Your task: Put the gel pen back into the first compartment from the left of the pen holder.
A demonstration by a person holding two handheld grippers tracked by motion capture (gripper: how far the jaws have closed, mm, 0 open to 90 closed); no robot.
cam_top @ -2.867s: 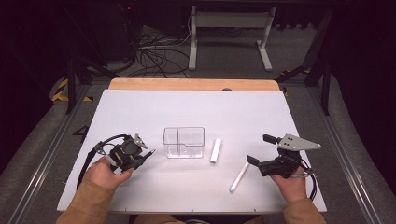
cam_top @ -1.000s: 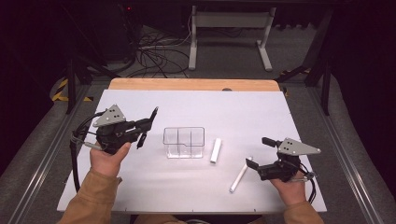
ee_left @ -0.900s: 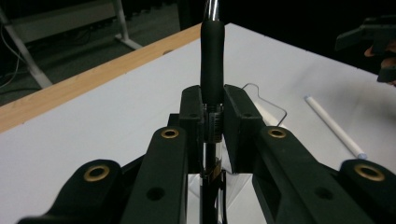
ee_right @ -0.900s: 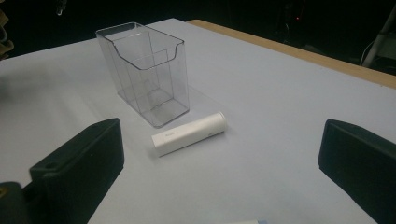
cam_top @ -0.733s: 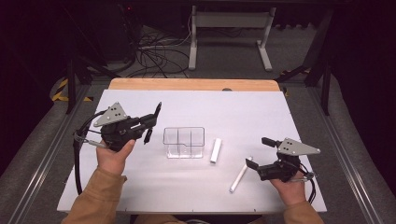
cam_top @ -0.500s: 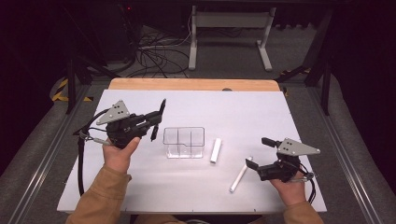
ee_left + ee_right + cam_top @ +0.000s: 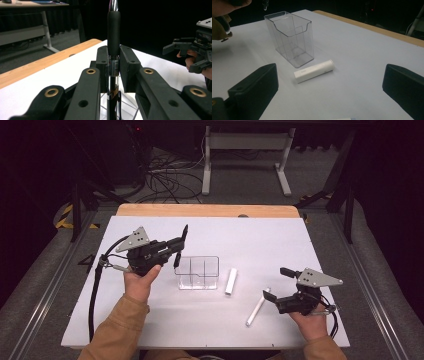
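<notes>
My left claw [image 7: 179, 246] is clamped on a slim black pen with a rubber grip sleeve [image 7: 113, 32]; its pads pinch the barrel just under the sleeve, and the pen stands upright between them. A second ago this claw hung nearer the counter's left edge; it has since drifted toward the middle, and the pen's lower end now sits just beside the left wall of the clear plastic compartment box [image 7: 198, 272], above the rim. The box stands near the counter's [image 7: 260, 235] centre, where it stood before. Just to its right lies the short white cylinder [image 7: 231, 281], and farther toward the front right corner the thin white stick [image 7: 257, 308]; neither has shifted. My right claw [image 7: 276, 285] stays put near the front right corner, jaws spread wide with nothing between them, next to the stick.
</notes>
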